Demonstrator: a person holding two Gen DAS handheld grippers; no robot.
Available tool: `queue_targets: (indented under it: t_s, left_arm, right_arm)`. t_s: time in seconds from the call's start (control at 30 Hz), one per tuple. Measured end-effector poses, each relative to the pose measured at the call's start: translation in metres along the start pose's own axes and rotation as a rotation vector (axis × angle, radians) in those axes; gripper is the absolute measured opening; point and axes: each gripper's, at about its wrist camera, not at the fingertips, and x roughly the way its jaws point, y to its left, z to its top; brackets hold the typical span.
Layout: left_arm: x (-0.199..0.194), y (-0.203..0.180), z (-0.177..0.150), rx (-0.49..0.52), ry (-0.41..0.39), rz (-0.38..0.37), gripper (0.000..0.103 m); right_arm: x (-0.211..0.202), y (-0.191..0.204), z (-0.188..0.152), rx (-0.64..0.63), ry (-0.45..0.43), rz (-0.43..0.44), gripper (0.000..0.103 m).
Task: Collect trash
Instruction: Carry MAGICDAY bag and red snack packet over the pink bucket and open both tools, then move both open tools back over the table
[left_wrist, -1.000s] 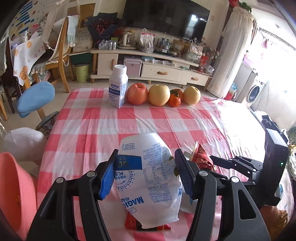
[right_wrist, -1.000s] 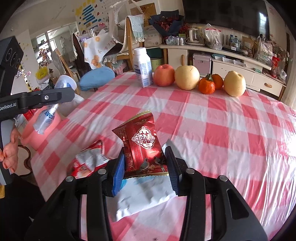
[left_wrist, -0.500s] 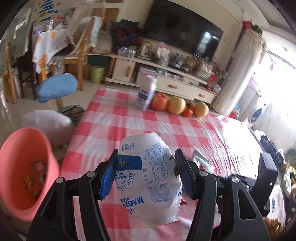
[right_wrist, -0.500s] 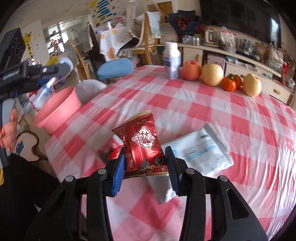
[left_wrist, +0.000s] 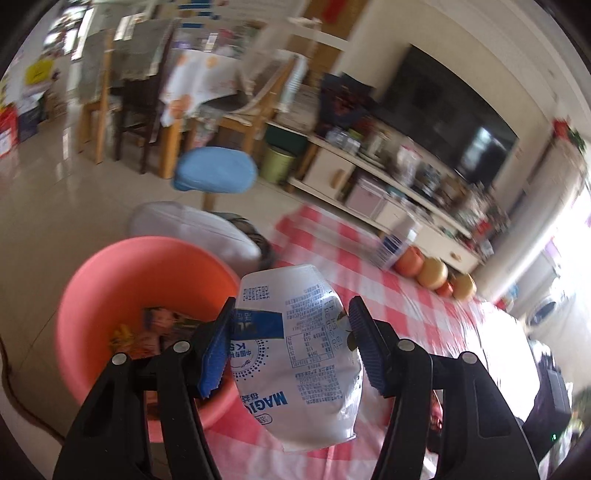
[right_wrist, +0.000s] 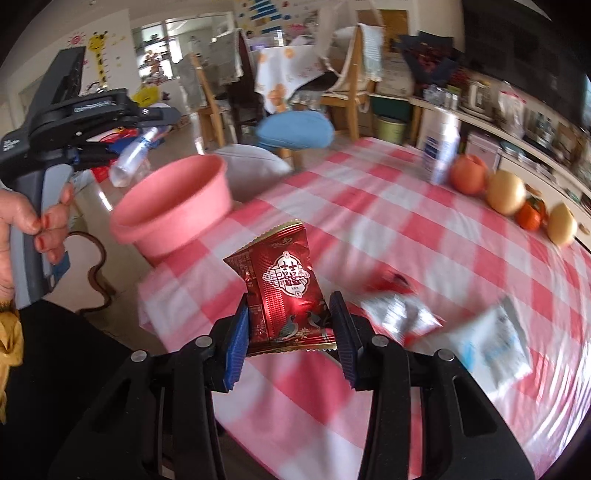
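My left gripper (left_wrist: 291, 343) is shut on a crumpled white bag with blue print (left_wrist: 295, 354). It hangs beside the rim of a pink bin (left_wrist: 122, 295) that holds several wrappers. My right gripper (right_wrist: 290, 332) is shut on a red snack packet (right_wrist: 284, 280), held above the corner of the red-and-white checked table (right_wrist: 406, 236). In the right wrist view the left gripper (right_wrist: 122, 147) shows at upper left, gripped by a hand, with the white bag just above the pink bin (right_wrist: 173, 206). A silver-and-red wrapper (right_wrist: 399, 314) and a white-and-blue packet (right_wrist: 491, 343) lie on the table.
A white bottle (right_wrist: 441, 147) and a row of fruit (right_wrist: 506, 192) stand along the table's far edge. A blue stool (right_wrist: 293, 129) and a white cushion (right_wrist: 255, 158) are beyond the bin. Wooden chairs and a TV cabinet (left_wrist: 369, 177) fill the background.
Both grippers swung left off the table's middle toward the pink bin, each keeping its item. The bin now fills the lower left of the left wrist view.
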Motion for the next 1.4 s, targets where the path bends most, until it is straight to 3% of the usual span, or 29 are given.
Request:
queue_targets:
  t_s: [0.2,0.53,0.6,0.63,0.67,0.77,0.87,1.13,1.4]
  left_arm:
    - [0.002,0.061,0.01,-0.164,-0.017,0.069,0.061]
    - [0.023,0.115,0.014,-0.304,0.013,0.125,0.062]
    - [0.029,0.122,0.014,-0.323,0.024,0.154,0.072]
    - [0.03,0.124,0.013,-0.331,0.022,0.169,0.079]
    - [0.031,0.126,0.011,-0.339,0.021,0.181,0.081]
    - [0.034,0.129,0.009,-0.352,0.033,0.195,0.09]
    - [0.034,0.126,0.008,-0.347,0.029,0.204,0.091]
    - [0.033,0.1,0.014,-0.252,0.038,0.205,0.095]
    - [0.028,0.067,0.018,-0.171,-0.005,0.113,0.095]
  right_arm:
    - [0.024,0.046,0.042,-0.071,-0.024,0.062,0.044]
    - [0.079,0.111,0.104,-0.179,-0.042,0.115,0.044]
    - [0.092,0.119,0.112,-0.188,-0.037,0.113,0.054]
    - [0.099,0.122,0.114,-0.192,-0.033,0.093,0.072]
    - [0.104,0.124,0.114,-0.193,-0.041,0.068,0.081]
    - [0.107,0.117,0.108,-0.147,-0.052,0.069,0.083]
    - [0.101,0.105,0.098,-0.095,-0.062,0.05,0.09]
    - [0.084,0.068,0.063,0.002,-0.032,-0.02,0.094]
    - [0.064,0.051,0.031,0.042,-0.024,-0.045,0.094]
